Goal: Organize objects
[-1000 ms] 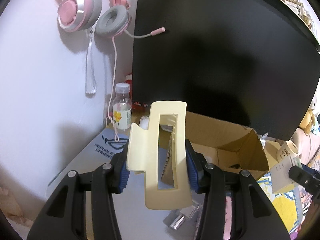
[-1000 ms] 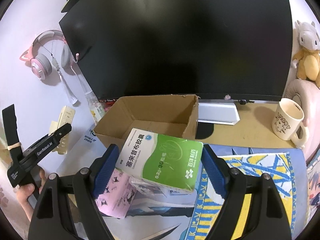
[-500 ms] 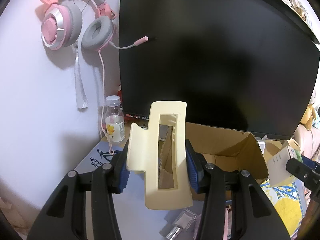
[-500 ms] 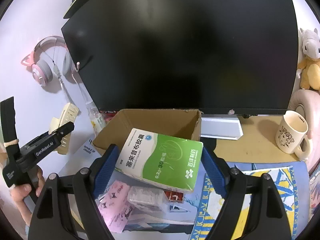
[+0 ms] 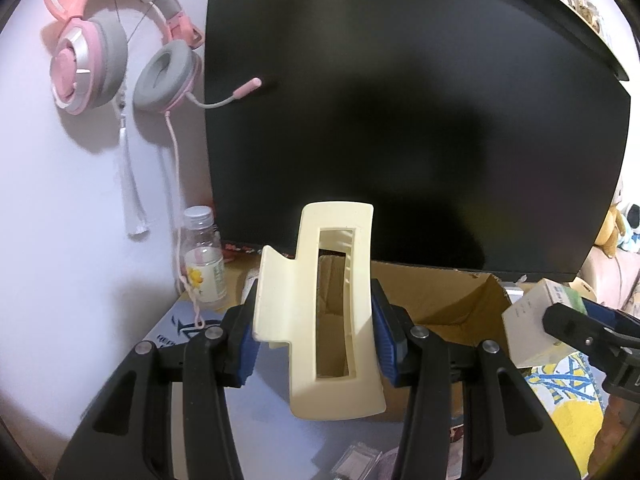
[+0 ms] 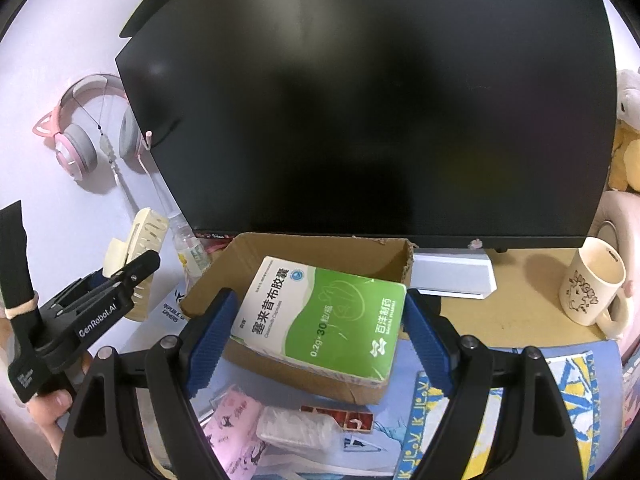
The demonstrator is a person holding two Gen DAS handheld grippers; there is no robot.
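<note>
My left gripper [image 5: 316, 322] is shut on a cream hair claw clip [image 5: 320, 308], held upright above the desk just left of an open cardboard box [image 5: 444, 300]. My right gripper [image 6: 318, 322] is shut on a green and white medicine box [image 6: 324, 316], held over the front part of the cardboard box [image 6: 320, 252]. In the right wrist view the left gripper [image 6: 120, 280] with the clip [image 6: 138, 240] is at the far left. In the left wrist view the medicine box [image 5: 532, 320] shows at the right edge.
A large black monitor [image 6: 368, 100] stands right behind the box. A pink headset [image 5: 112, 48] hangs on the wall and a small bottle [image 5: 202, 256] stands below it. A cream mug [image 6: 592, 284] is at the right. Pink packets [image 6: 236, 420] and small items lie on the desk mat.
Both grippers have risen and moved forward toward the cardboard box. The medicine box now hangs over the box's front part. The clip has come closer to the box's left side.
</note>
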